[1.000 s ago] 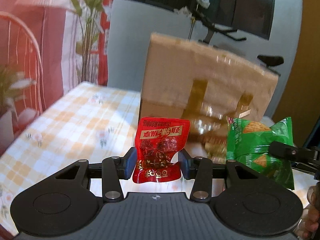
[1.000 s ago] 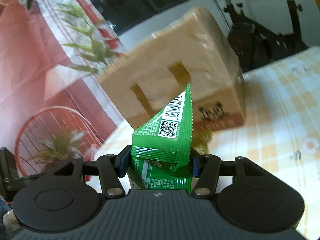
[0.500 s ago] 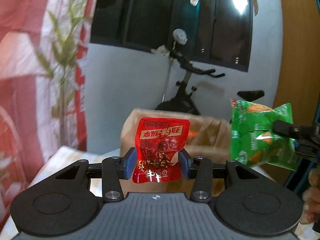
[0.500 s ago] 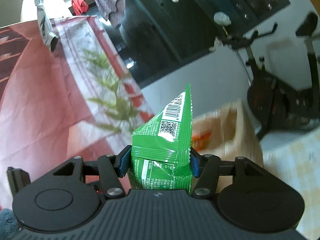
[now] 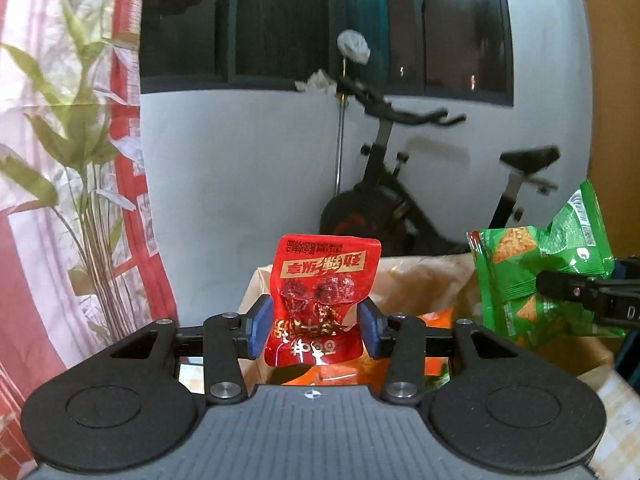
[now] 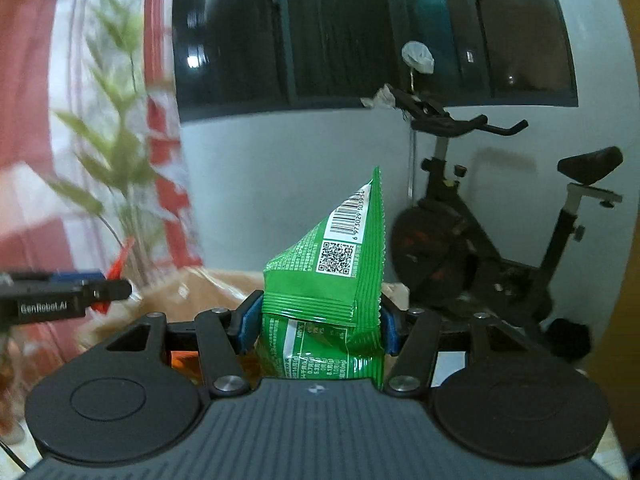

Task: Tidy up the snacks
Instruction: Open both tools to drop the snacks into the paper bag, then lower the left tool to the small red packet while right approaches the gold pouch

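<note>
- Red foil on the snack pouch (image 5: 322,300) is slick and crinkled; the left gripper (image 5: 318,326) clamps it only across the lower half, so the pouch could slide out from the blue fingers (image 5: 260,328) before it is over the box opening.
- The green chip bag (image 6: 332,292) is pinched by the right gripper (image 6: 320,326) across a folded, air-filled middle. A judged risk: the bag could pivot or pop free if the hold loosens early.
- Both packets hang above the open cardboard box (image 5: 416,276), which already contains orange packets (image 5: 436,316). A release near the rim could let a packet fall outside, onto the tabletop (image 5: 616,432).
- The two grippers are near each other over the box; in the left view the right gripper (image 5: 576,292) enters from the side, so a collision is possible.
- Appearance: the red pouch is upright, print upside down, showing round dark pieces. The green bag shows a barcode, a QR code and cracker pictures.
</note>
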The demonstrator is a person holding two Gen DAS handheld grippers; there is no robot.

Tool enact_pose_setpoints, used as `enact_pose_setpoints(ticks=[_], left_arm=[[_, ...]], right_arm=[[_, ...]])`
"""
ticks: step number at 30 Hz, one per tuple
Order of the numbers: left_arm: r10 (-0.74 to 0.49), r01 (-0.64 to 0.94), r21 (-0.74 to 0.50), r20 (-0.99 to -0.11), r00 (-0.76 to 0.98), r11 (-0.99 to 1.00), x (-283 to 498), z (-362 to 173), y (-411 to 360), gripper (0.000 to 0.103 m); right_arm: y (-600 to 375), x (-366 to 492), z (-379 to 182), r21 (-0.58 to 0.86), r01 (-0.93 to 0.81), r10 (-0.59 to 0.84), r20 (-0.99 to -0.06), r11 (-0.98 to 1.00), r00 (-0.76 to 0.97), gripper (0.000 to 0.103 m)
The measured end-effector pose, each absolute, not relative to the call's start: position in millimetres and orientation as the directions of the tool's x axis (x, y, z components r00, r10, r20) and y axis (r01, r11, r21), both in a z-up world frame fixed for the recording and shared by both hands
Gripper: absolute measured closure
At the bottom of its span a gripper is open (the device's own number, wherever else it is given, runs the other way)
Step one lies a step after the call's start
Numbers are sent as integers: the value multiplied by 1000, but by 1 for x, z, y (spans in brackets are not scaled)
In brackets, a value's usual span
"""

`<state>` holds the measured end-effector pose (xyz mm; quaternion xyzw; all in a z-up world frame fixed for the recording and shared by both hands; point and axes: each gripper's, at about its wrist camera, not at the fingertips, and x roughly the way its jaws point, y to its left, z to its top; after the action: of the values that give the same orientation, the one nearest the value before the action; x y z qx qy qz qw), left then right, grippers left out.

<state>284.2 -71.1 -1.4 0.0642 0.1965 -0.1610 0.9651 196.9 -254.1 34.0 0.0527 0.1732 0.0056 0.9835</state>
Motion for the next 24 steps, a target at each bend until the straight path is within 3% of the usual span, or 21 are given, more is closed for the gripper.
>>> enact_pose_setpoints(ticks=[5, 8, 9, 10, 11, 12, 24], left_arm=[[-299, 342, 24, -431, 852, 939, 304, -7, -70, 40], [-326, 360, -6, -435, 839, 933, 305, -7, -60, 26], [-338, 364, -22, -421, 841, 931, 302, -6, -55, 22], [-348, 366, -37, -408, 844, 930, 300, -5, -51, 18], [-359, 369, -54, -398, 844, 928, 298, -4, -47, 17], [-364, 367, -71, -393, 844, 928, 296, -2, -43, 17], [-370, 361, -100, -397, 840, 927, 237, 1, -3, 17]], right_arm=[[-240, 218, 10, 33, 37, -21, -403, 999, 915, 40], [-242, 220, 4, 79, 1, 35, -442, 997, 896, 38], [-243, 218, 4, 107, -18, 63, -436, 994, 898, 37], [-246, 212, 6, 135, -46, 98, -413, 990, 905, 28], [-246, 206, 7, 149, -76, 128, -380, 986, 916, 18], [-246, 203, 7, 141, -82, 128, -361, 987, 924, 15], [-235, 156, 18, 172, -180, 225, -293, 968, 929, 17]])
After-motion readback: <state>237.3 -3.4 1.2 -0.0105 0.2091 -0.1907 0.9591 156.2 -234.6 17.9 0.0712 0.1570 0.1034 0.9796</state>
